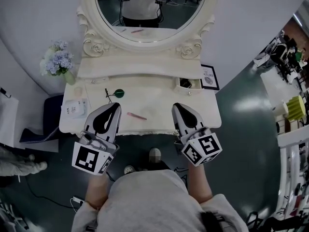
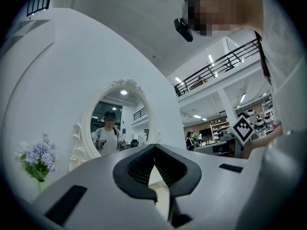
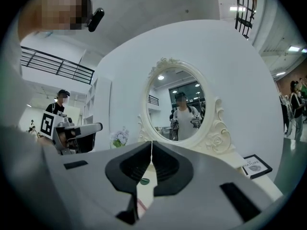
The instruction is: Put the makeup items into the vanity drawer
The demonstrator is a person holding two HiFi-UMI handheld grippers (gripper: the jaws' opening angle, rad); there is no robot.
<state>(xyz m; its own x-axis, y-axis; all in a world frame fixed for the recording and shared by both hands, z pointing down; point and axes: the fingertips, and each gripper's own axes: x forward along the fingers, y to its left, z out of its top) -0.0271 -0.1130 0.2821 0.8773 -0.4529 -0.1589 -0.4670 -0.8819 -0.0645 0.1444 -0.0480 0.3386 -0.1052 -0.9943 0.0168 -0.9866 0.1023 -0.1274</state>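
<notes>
Vanity top [image 1: 159, 105] — only head view shows its open drawer [image 1: 189, 83].

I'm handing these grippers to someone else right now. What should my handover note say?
Left gripper: jaws shut, empty, over the table's front edge.
Right gripper: jaws shut, empty, over the front edge too.
On the tabletop: green round item, thin black item, pink stick, packet.
Done: the small drawer at upper right stands open; its contents can't be made out.
Left: move those items into the drawer.
</notes>
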